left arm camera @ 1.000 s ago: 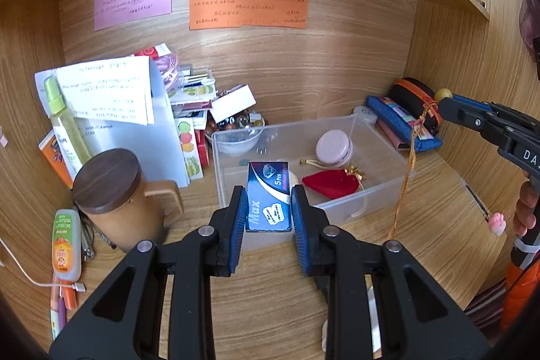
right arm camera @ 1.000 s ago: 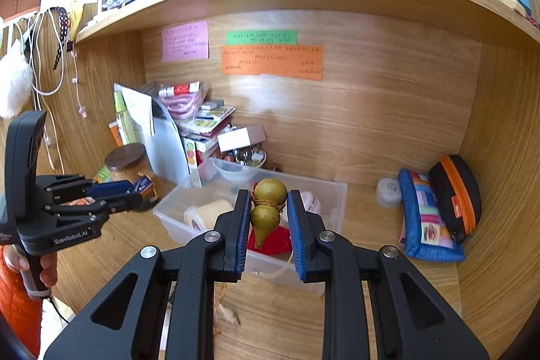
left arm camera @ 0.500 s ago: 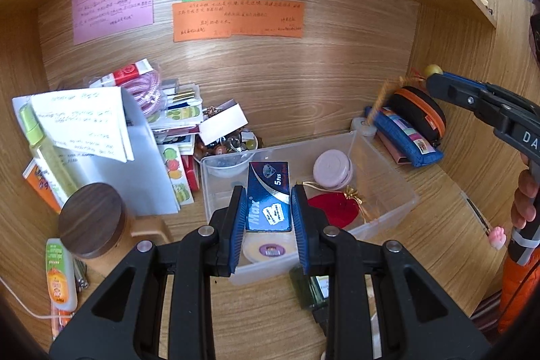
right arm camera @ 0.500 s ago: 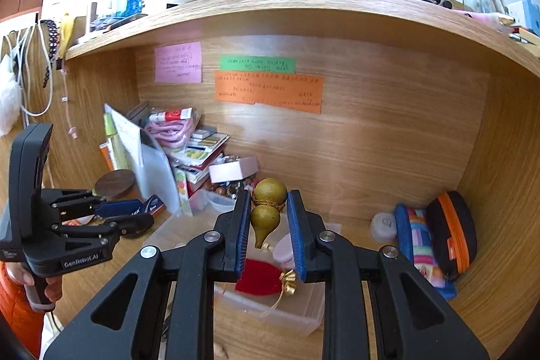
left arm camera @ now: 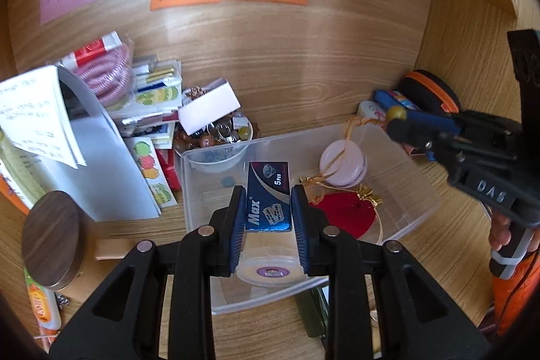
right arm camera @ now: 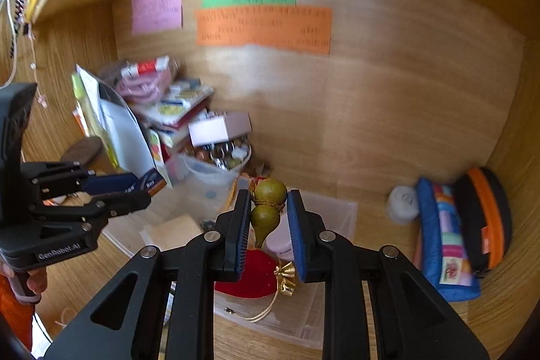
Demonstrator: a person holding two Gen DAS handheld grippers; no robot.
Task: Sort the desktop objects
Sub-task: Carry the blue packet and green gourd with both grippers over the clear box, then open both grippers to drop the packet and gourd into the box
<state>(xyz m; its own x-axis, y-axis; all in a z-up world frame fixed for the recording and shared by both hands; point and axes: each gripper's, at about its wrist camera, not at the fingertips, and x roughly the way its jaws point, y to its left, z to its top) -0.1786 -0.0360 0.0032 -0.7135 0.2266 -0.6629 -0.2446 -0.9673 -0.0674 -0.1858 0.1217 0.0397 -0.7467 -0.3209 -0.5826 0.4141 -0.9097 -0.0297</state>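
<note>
Razor-blade box [left arm camera: 268,195] clamped in left hand-held gripper [left arm camera: 269,211]; gourd [right arm camera: 267,206] in right [right arm camera: 269,211].

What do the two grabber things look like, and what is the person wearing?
Each is black plastic. The left gripper and right gripper have two angular arms with triangular cut-outs, silver round pins, and ribbed blue pads on the fingers. White lettering marks their sides: "DAS" on one, "GenRobot.AI" on the other. The person's sleeve is orange.
</note>
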